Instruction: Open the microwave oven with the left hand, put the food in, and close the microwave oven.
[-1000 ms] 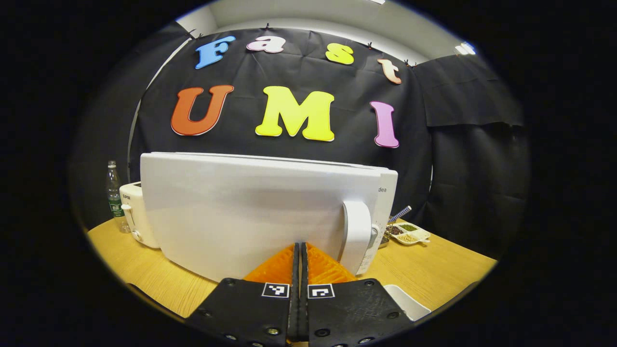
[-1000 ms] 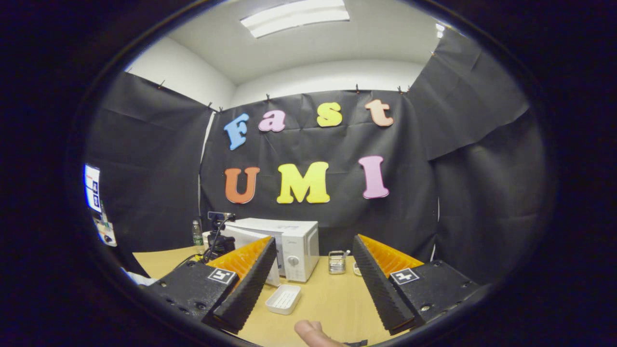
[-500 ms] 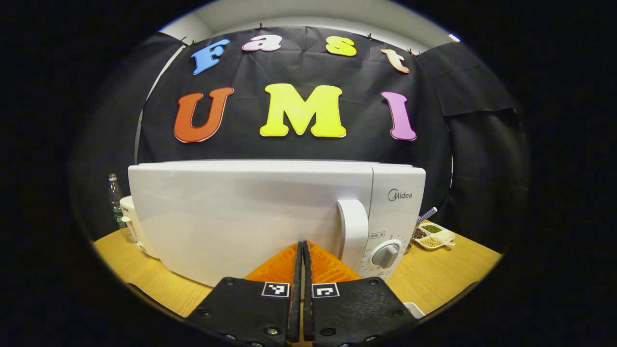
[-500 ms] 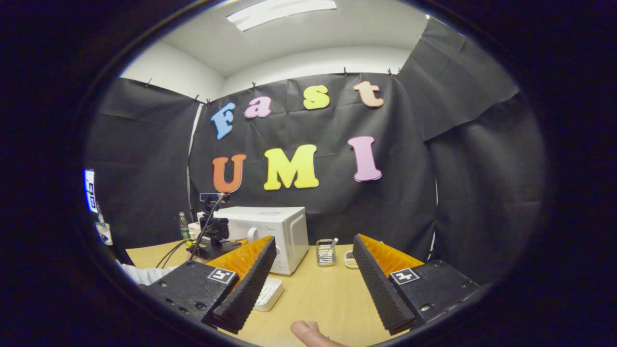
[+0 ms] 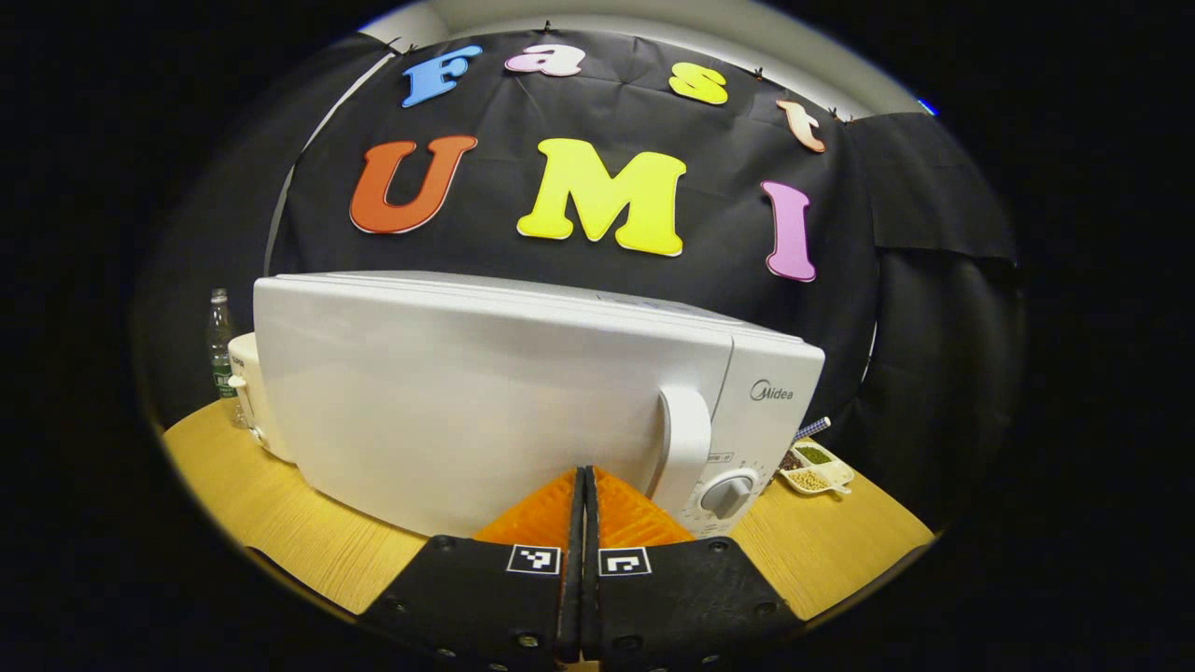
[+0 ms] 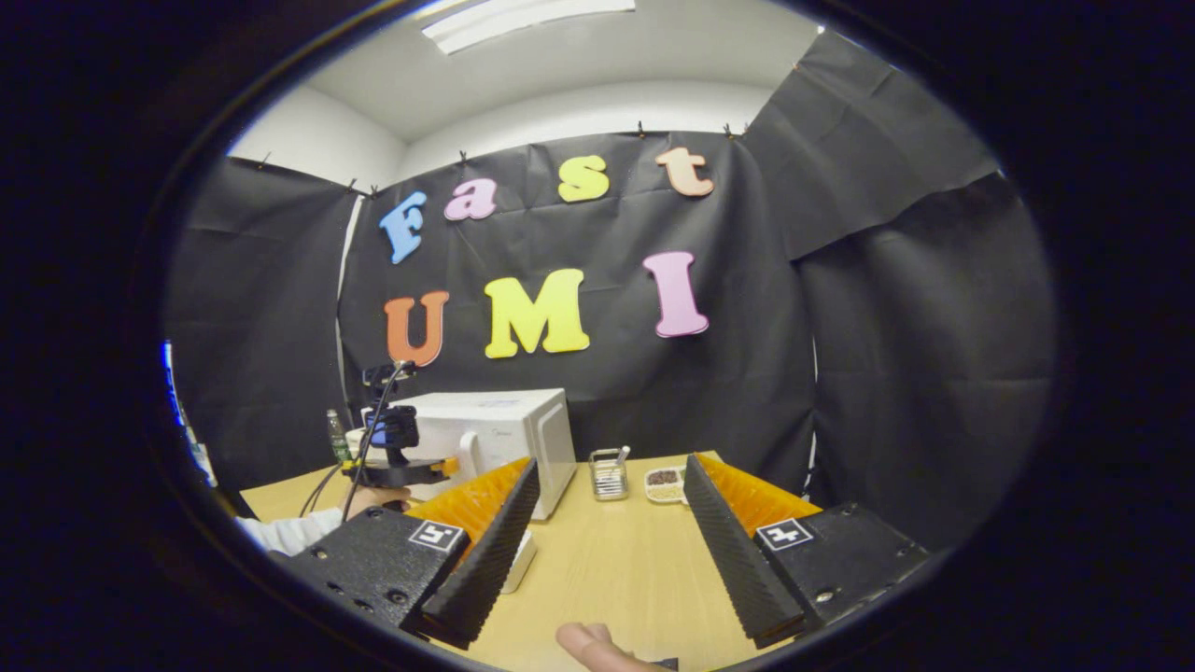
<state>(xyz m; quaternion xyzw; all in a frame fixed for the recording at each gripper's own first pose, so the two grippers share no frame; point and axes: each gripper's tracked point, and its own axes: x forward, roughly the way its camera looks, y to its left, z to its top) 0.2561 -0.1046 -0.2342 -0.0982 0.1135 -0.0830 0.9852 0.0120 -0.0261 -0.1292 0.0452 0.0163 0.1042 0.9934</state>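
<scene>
Left gripper (image 5: 583, 485): fingers pressed together, lower centre, against white boxy microwave oven's (image 5: 523, 392) shut door. Closing step judged done; next, withdraw.

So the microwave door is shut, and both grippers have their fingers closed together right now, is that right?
Not quite. The microwave door is shut and the left gripper has its fingers together, but the right gripper view shows the right gripper with its fingers spread wide apart, holding nothing.
</scene>
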